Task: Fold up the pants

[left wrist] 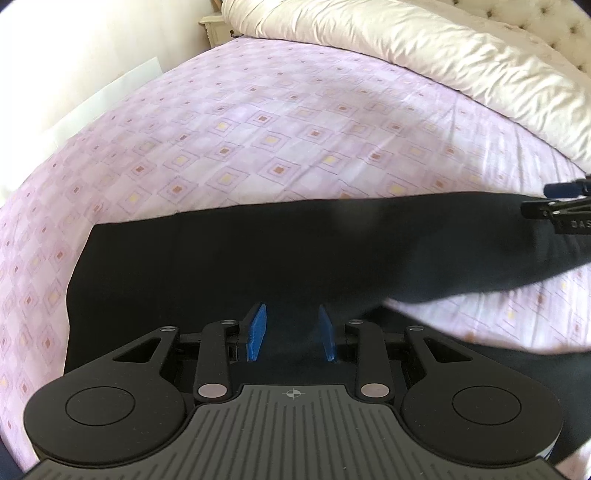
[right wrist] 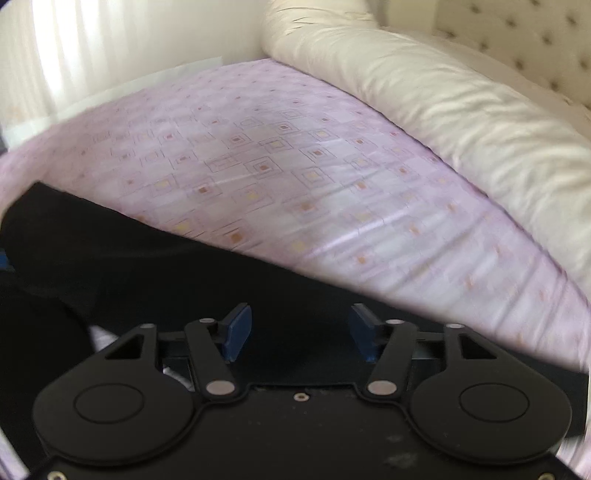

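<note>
Black pants [left wrist: 258, 258] lie spread across the near part of a bed with a pink patterned sheet [left wrist: 258, 129]. My left gripper [left wrist: 291, 332] is open, its blue pads apart just above the black cloth. The right gripper [left wrist: 561, 206] shows at the right edge of the left wrist view, over the pants' far right end. In the right wrist view the right gripper [right wrist: 299, 332] is open over the pants [right wrist: 184, 280], nothing between its pads. That view is blurred.
A rolled cream duvet [left wrist: 424, 48] lies along the far side of the bed, also in the right wrist view [right wrist: 443, 110]. A tufted headboard [right wrist: 517, 44] stands behind it. A pale nightstand [left wrist: 216, 29] is at the far corner.
</note>
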{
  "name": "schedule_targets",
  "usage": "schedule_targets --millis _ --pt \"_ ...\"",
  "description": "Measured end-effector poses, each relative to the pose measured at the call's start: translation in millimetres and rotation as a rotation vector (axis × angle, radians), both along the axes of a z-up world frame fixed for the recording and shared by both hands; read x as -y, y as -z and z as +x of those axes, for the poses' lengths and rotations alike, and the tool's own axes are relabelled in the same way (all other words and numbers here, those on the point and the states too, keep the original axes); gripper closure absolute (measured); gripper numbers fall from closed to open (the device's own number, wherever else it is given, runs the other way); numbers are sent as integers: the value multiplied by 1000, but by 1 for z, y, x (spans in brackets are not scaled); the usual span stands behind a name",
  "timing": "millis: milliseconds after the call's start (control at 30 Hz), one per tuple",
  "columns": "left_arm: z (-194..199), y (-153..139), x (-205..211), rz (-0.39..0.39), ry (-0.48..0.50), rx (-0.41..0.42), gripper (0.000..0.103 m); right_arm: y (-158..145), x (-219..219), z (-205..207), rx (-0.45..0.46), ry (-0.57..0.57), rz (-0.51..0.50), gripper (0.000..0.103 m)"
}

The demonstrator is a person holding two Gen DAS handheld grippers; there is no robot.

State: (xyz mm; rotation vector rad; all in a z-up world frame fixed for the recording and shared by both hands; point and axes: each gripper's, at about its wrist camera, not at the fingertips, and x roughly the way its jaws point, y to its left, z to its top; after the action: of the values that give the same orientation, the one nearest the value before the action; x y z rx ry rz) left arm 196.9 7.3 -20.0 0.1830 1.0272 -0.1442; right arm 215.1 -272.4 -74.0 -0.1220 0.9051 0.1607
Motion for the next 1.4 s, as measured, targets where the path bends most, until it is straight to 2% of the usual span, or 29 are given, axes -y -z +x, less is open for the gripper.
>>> schedule_targets --millis 133,300,367,400,433,467,567,700,800,933,967,1000,1033,1100,1200,1400 --pt "13 7 -5 -15 -9 -26 72 18 8 40 -55 -95 -33 38" --pt "24 11 -6 -26 -14 -43 72 45 11 61 -171 -245 -35 38" --pt "28 12 -4 -31 -14 -51 72 47 15 63 -168 -273 -3 40" --pt "30 12 -3 -38 -14 -56 72 47 19 64 -179 -269 21 45" --pt "31 12 -3 -44 -18 -60 72 46 21 63 -186 -266 39 56" --pt "32 11 -4 -52 -21 -64 72 43 22 61 -177 -268 40 101" --pt "37 8 -1 -87 -21 -86 72 29 17 40 -106 -276 -13 101" --pt "42 0 9 -124 -15 -93 72 7 7 -11 -5 -321 -52 102" --pt "42 -6 20 -149 -7 -92 72 -4 6 -46 6 -354 -6 102" --pt "37 -14 34 -157 8 -81 72 -9 -1 -77 28 -362 -84 100" --pt "34 -15 37 -158 14 -78 72 -12 1 -76 45 -339 -93 92" --pt "32 -15 39 -154 18 -75 72 -12 4 -69 51 -313 -93 67" --pt "31 -15 41 -150 20 -73 72 -11 10 -60 50 -289 -95 58" --pt "27 -14 41 -139 21 -66 72 -8 15 -41 52 -259 -103 60" --pt "25 -9 36 -114 26 -65 72 8 21 -1 1 -244 -97 59" --pt "28 2 21 -96 16 -82 72 42 10 49 -111 -381 -76 59"
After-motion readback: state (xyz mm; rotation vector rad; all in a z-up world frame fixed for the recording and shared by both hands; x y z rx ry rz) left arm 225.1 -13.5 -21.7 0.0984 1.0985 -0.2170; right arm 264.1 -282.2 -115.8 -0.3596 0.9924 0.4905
